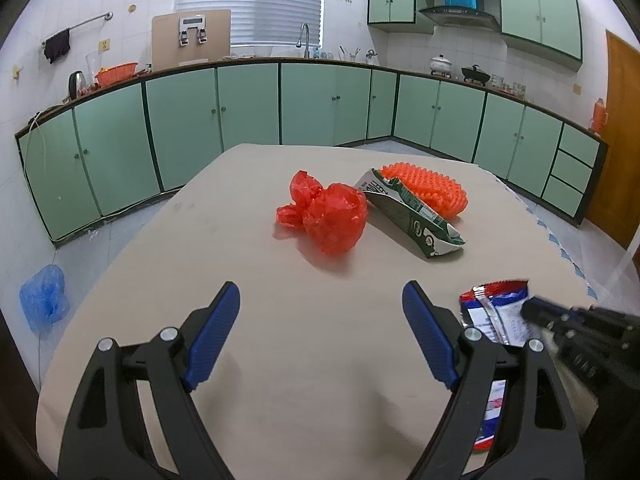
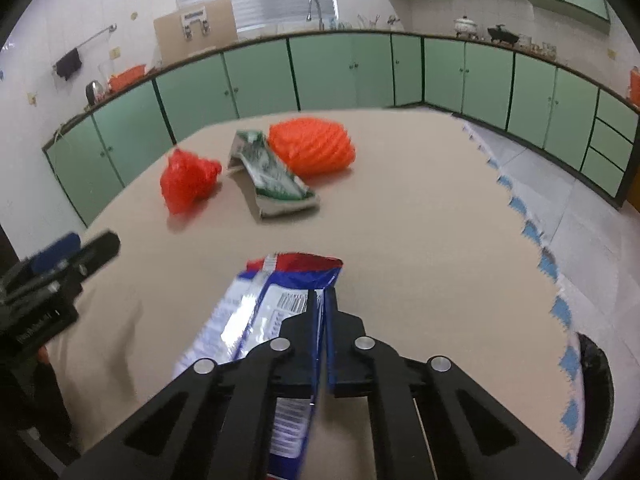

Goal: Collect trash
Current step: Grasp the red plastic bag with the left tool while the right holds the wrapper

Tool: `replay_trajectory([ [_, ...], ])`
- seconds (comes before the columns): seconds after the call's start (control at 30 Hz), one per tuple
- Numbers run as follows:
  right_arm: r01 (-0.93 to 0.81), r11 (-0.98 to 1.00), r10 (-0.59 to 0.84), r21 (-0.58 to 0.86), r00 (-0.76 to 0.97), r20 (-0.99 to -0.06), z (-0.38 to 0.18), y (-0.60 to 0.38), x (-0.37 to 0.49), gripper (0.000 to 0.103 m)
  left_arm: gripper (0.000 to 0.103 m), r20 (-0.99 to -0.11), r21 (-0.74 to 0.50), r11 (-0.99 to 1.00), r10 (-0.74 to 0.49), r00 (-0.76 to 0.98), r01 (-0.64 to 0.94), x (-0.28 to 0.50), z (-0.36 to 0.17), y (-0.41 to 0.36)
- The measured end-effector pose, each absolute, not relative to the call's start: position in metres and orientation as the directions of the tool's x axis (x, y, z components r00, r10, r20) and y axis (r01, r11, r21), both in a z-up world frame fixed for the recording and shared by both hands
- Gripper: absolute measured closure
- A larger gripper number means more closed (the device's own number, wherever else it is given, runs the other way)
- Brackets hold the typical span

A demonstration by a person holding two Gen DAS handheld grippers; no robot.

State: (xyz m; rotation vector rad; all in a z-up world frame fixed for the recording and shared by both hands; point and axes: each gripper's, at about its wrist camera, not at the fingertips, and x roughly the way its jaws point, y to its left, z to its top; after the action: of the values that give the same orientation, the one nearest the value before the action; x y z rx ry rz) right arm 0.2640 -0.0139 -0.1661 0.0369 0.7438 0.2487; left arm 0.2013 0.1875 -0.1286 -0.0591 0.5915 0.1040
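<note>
A blue, white and red snack wrapper (image 2: pixel 256 312) is pinched between the pads of my right gripper (image 2: pixel 320 300), which is shut on its right edge near the table's front; the same wrapper (image 1: pixel 492 312) and my right gripper (image 1: pixel 536 312) show in the left wrist view. Further back lie a crumpled red plastic bag (image 1: pixel 328 212), a flattened green carton (image 1: pixel 412 216) and an orange foam net (image 1: pixel 428 188). My left gripper (image 1: pixel 320 304) stands open above bare table, well short of the red bag, with nothing between its fingers.
The beige table (image 1: pixel 224 248) is ringed by green kitchen cabinets (image 1: pixel 248 100). A blue plastic bag (image 1: pixel 42 296) lies on the floor to the left. A dark round rim (image 2: pixel 598 392) shows past the table's right edge. My left gripper (image 2: pixel 76 252) pokes in from the left.
</note>
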Motion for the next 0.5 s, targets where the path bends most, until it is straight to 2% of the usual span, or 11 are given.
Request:
replay_trajectory([
  [0.5,-0.207,0.972,0.235,0.115,0.778,-0.582,-0.123,-0.026,0.298,0.101,0.022,-0.563,-0.028,0.989,0.103,0.82,-0.144,0.263,-0.113,0.193],
])
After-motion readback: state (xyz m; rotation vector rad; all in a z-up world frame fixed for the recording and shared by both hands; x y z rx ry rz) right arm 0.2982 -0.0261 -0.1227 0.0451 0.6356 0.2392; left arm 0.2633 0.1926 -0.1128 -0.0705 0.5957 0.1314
